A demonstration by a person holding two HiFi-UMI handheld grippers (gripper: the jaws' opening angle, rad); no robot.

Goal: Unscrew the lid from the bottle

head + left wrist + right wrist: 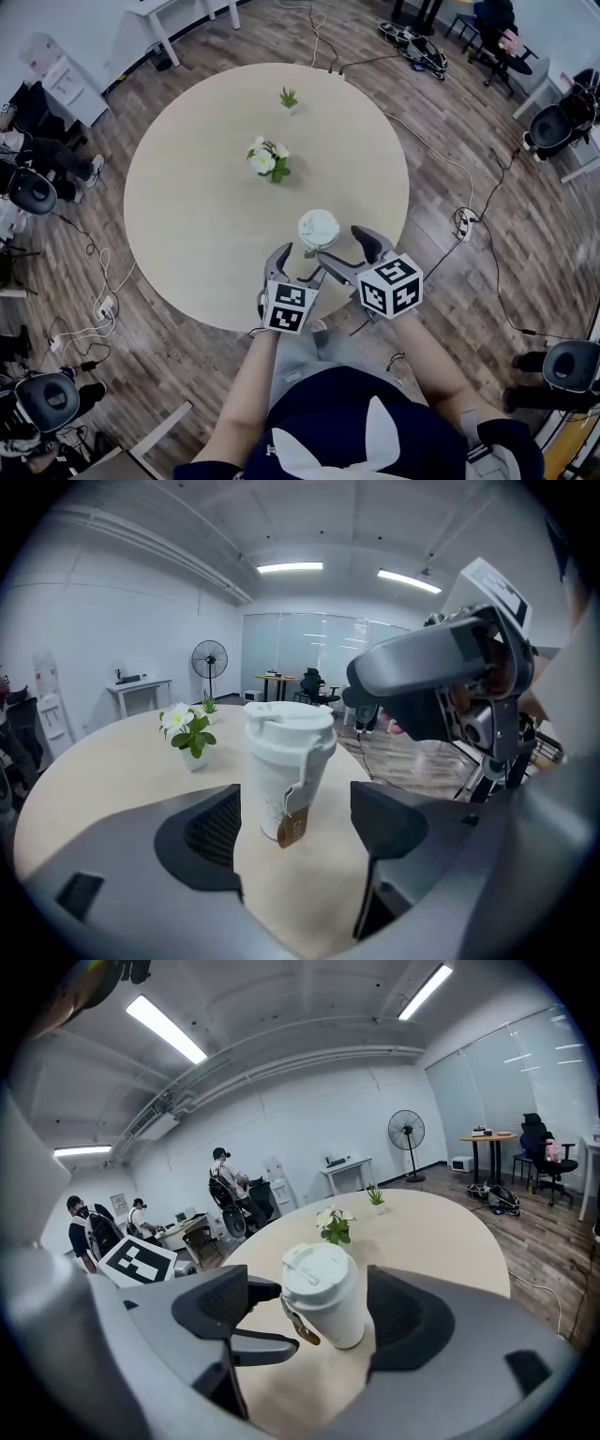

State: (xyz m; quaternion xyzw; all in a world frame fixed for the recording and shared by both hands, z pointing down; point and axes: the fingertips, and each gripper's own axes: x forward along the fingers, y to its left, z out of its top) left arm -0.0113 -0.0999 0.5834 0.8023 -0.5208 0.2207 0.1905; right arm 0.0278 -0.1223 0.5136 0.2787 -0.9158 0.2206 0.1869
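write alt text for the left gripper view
A white lidded bottle stands on a table between the open jaws of the left hand-held gripper, untouched. The right hand-held gripper looms upper right; white flowers sit behind.

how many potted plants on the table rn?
2. White-flowered plant near the middle of the table; small green plant toward its far edge. None appears hidden.
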